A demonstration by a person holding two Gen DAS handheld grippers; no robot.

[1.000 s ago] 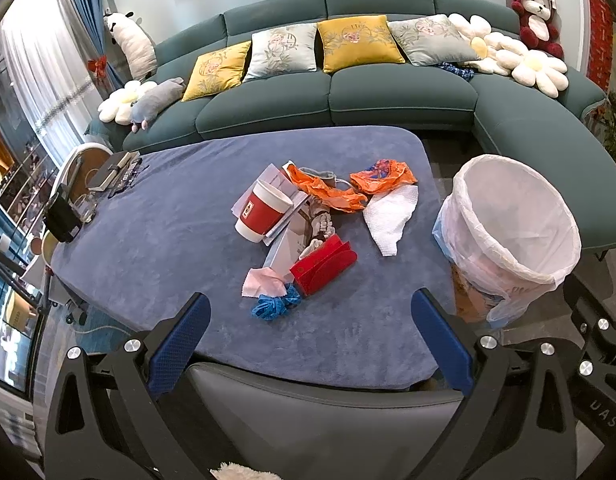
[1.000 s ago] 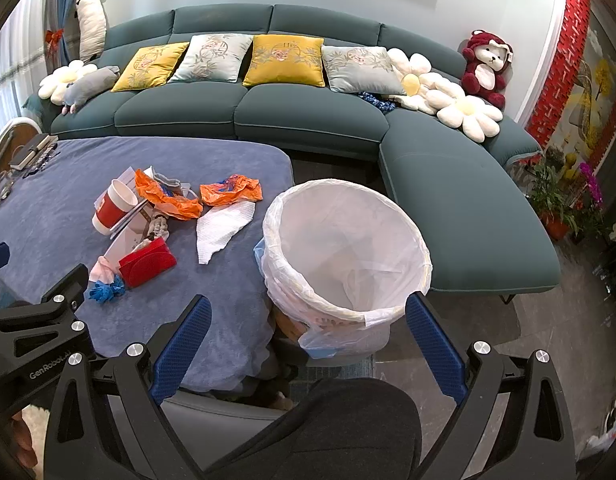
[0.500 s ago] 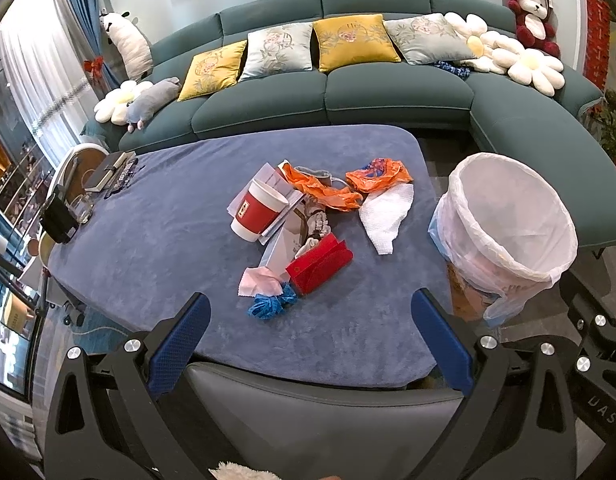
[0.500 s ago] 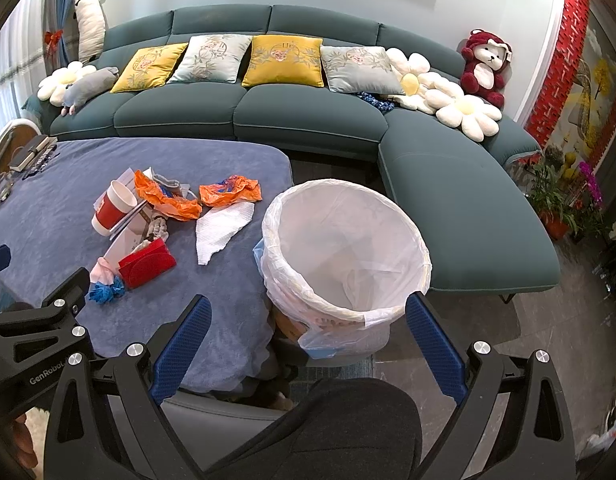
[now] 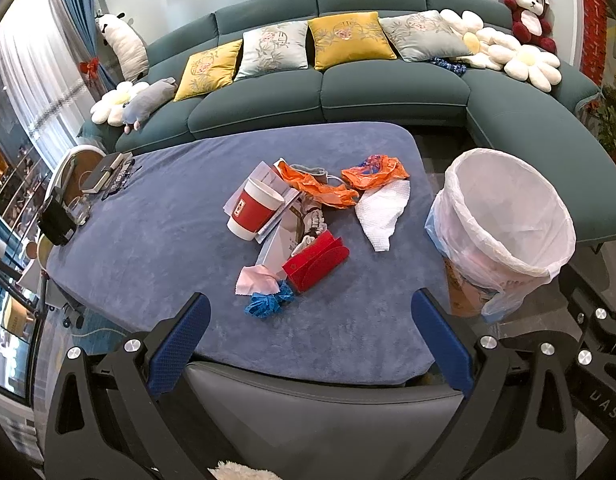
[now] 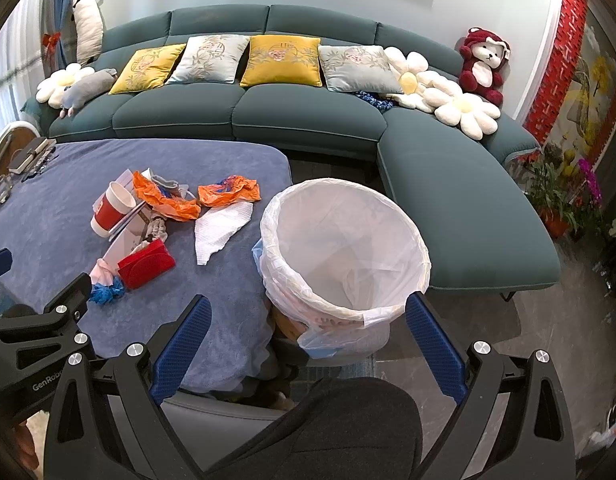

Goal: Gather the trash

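Left gripper (image 5: 308, 328) wide, empty; right gripper (image 6: 304, 328) too. Start with near crumpled blue wrapper (image 5: 268, 303), pinch low, drop into white-lined bin (image 6: 343, 248).

Not much readable text here tbh. In the right wrist view, lower left of the frame, the black body of the left gripper (image 6: 36, 344) has white lettering that reads "GenRobo", cut off after that. In the left wrist view, bottom right corner, the black frame of the right gripper (image 5: 595, 364) shows "UAS" in pale letters. The red paper cup (image 5: 255, 208) has a small white label, too tiny to read.
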